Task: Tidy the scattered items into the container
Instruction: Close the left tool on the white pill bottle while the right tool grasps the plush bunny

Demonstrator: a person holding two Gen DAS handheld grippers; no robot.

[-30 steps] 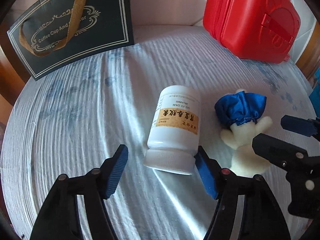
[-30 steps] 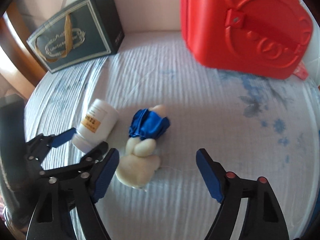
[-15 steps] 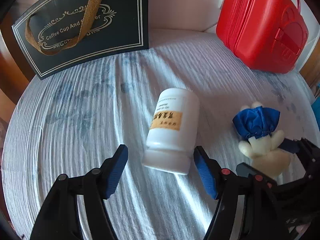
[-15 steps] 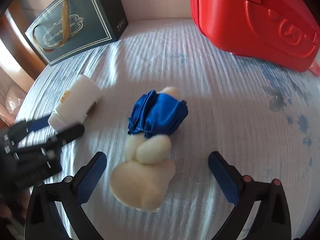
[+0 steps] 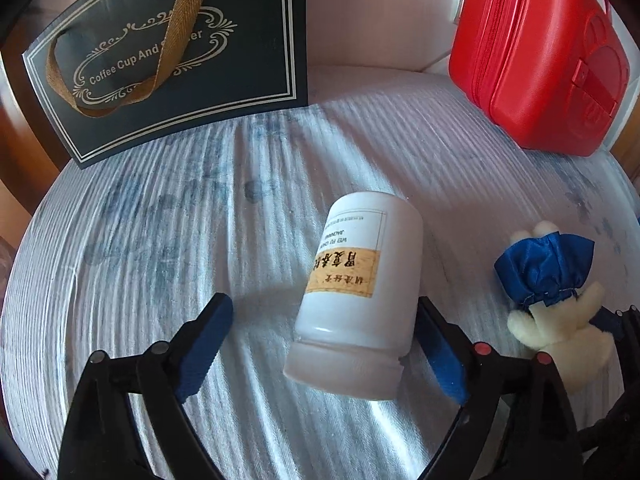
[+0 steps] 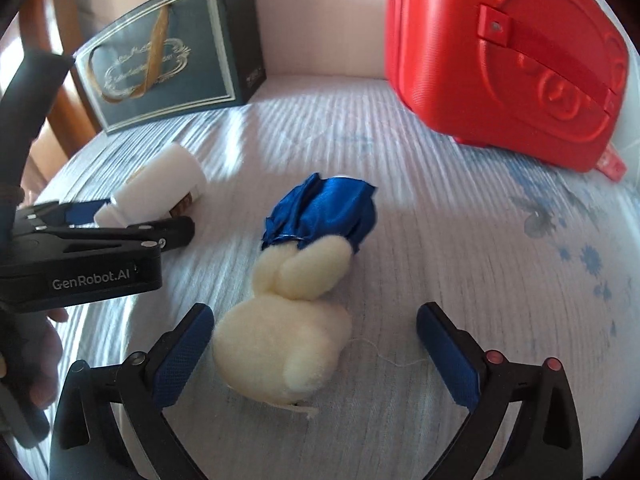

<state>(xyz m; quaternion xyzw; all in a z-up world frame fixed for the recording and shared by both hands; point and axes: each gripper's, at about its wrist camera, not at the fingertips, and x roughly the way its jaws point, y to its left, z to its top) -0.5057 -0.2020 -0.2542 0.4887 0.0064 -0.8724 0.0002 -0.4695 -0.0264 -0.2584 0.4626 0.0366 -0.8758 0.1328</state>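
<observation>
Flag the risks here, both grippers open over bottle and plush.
1. The bottle lies on its side, off-centre in the left gripper, hard against the right finger. Closing may roll or skew it.
2. The right gripper frames only the plush's soft head end; it could squash and sag out.
3. The two grippers are close together, so they may collide while lifting.

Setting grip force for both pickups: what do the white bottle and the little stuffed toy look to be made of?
White bottle: likely hard plastic, smooth and slightly glossy, with a paper-looking tan label; it shows soft highlights and no dents. Stuffed toy: cream plush, fuzzy and matte, its outline soft and fluffy; its blue dress looks like satin, shiny with gathered folds.
</observation>
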